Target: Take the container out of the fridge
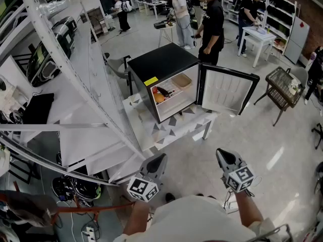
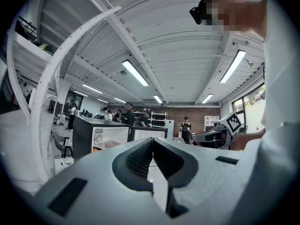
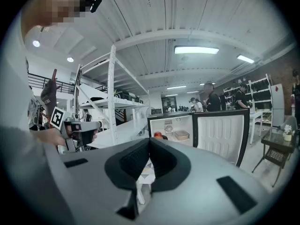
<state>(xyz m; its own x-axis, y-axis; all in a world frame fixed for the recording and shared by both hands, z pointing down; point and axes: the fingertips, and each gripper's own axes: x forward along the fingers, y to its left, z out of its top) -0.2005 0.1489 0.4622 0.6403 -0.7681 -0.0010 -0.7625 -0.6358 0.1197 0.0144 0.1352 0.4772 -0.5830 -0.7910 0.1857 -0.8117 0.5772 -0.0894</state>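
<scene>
Shut and empty, both left gripper (image 1: 160, 158) and right gripper (image 1: 222, 153) — well short of the open fridge (image 1: 162, 67). Probably light and stiff — worth pinching the container (image 1: 182, 80) by its rim.

One black mini fridge (image 1: 161, 64), its one door (image 1: 225, 91) open, stands on one low white table patterned with grey triangles (image 1: 176, 129). One shallow tan container (image 1: 182, 80) sits inside. At least four people are visible at the far end: one in white (image 1: 180, 9), one in black (image 1: 212, 19), one far right (image 1: 247, 6), one far left (image 1: 121, 11). Right of the fridge are one white table (image 1: 257, 36) and one dark side table (image 1: 281, 86). Near, two grey handheld grippers: left gripper (image 1: 160, 158), right gripper (image 1: 222, 153).
</scene>
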